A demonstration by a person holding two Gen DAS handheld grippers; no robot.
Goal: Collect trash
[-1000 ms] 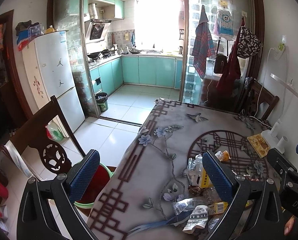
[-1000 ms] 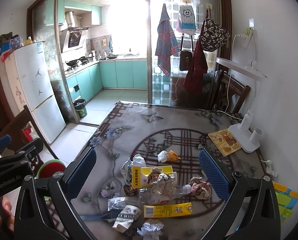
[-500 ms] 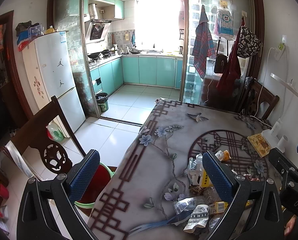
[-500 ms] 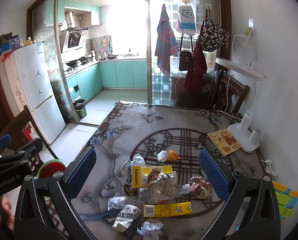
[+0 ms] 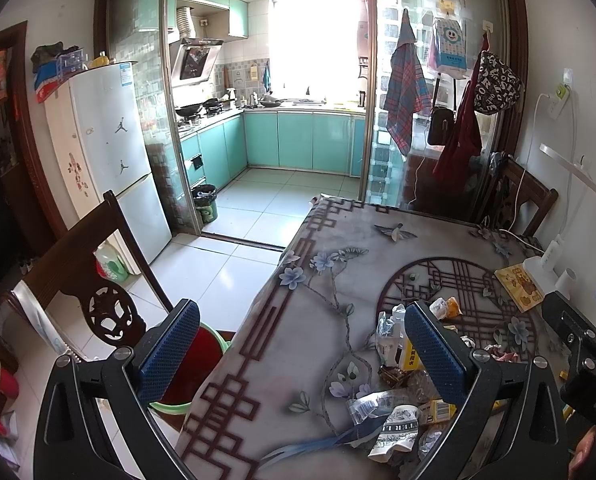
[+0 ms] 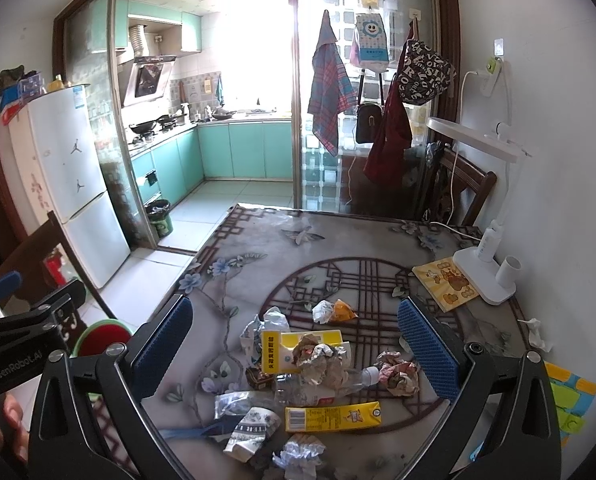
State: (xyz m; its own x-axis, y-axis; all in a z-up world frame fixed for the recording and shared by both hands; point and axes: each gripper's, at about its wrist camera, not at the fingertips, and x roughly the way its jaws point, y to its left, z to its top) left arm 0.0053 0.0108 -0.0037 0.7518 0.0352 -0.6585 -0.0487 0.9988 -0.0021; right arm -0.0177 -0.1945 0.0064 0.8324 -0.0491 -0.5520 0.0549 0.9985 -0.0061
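A white desk lamp [image 6: 488,276] and a yellow booklet [image 6: 446,282] are seen at the table's [image 6: 258,248] right edge; a red bin [image 5: 192,364] sits off its left edge. The trash pile [image 6: 318,368] is heaped near the front edge. The left gripper [image 5: 302,354] and right gripper [image 6: 294,344] are held wide apart, empty, touching nothing.

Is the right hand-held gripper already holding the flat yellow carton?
No: the right hand-held gripper is open and empty above the pile, and the flat yellow carton lies untouched on the table.
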